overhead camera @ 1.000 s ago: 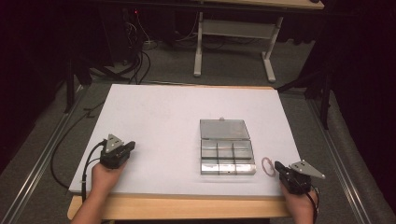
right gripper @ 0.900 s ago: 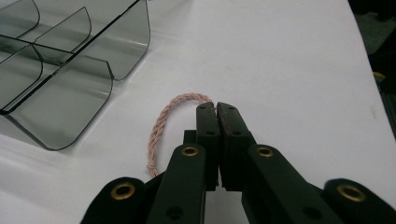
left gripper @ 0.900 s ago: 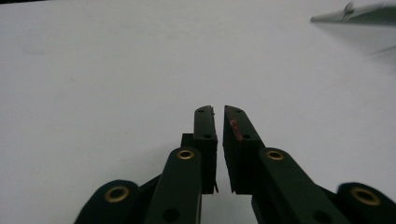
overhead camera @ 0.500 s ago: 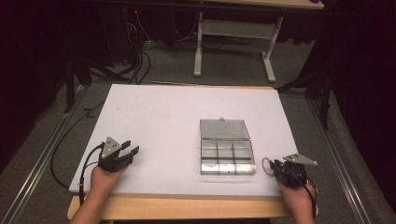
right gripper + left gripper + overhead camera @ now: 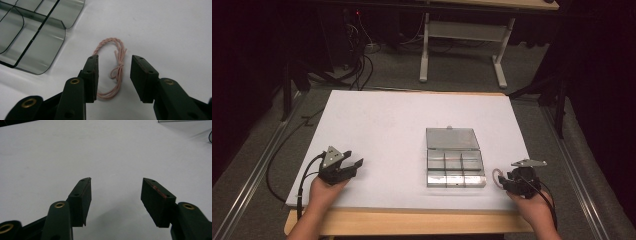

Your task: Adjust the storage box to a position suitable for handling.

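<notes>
Pink cord loop (image 5: 113,72) lies between the right gripper's (image 5: 113,75) just-opening, spread fingers (image 5: 143,75), unpinched.

The table top (image 5: 387,135) looks like matt white laminate with a bare wood front edge. The compartment box (image 5: 455,157) is glossy clear plastic, the loop of cord (image 5: 112,67) pink twisted thread, gripper pads (image 5: 91,75) matt black rubber.

The high view looks forward and down over the desk (image 5: 377,130); both tool views skim it close (shared white top).
</notes>
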### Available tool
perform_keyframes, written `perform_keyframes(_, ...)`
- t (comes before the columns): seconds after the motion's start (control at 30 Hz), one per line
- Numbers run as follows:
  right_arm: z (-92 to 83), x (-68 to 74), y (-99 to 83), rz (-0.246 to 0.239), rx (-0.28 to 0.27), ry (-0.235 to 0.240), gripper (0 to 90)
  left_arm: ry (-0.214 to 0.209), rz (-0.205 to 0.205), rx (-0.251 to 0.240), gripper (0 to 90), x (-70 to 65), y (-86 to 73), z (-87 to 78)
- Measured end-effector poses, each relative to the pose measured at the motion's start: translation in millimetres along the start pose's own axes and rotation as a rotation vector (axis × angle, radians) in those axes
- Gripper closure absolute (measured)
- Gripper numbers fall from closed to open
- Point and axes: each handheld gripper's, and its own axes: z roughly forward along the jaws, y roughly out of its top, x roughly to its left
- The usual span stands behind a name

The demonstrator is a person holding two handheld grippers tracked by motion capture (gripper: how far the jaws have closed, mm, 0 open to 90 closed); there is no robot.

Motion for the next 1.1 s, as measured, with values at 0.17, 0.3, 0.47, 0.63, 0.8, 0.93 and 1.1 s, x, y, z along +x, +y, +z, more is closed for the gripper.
perform_keyframes(0.17, 2.4, 2.5, 2.3, -0.011, 0.044, 0.01, 56.0, -0.002, -0.002, 0.005, 41.3, 0.2, 0.3, 0.7)
perform_keyframes(0.3, 4.5, 2.8, 2.8, -0.017, 0.074, 0.011, 52.3, -0.005, -0.004, 0.005, 41.2, 0.4, 0.2, 0.6)
perform_keyframes(0.47, 2.9, 1.6, 7.8, -0.024, 0.124, 0.014, 47.7, -0.007, 0.001, -0.006, 40.6, 0.0, -0.4, -0.7)
perform_keyframes(0.63, 2.0, 0.9, 13.6, -0.055, 0.178, 0.012, 44.6, -0.009, 0.005, -0.004, 40.5, -0.2, -0.3, -0.8)
perform_keyframes(0.8, 3.4, 0.2, 19.5, -0.072, 0.229, 0.027, 42.0, -0.012, 0.007, -0.003, 40.3, -0.4, -0.4, -0.7)
perform_keyframes(0.93, 4.6, 0.1, 24.6, -0.078, 0.26, 0.036, 40.2, -0.008, 0.015, -0.003, 40.4, -1.3, -0.4, -0.6)
perform_keyframes(1.1, 6.9, -0.4, 31.2, -0.085, 0.309, 0.043, 38.1, -0.012, 0.016, -0.005, 40.4, -1.2, -0.5, -0.8)
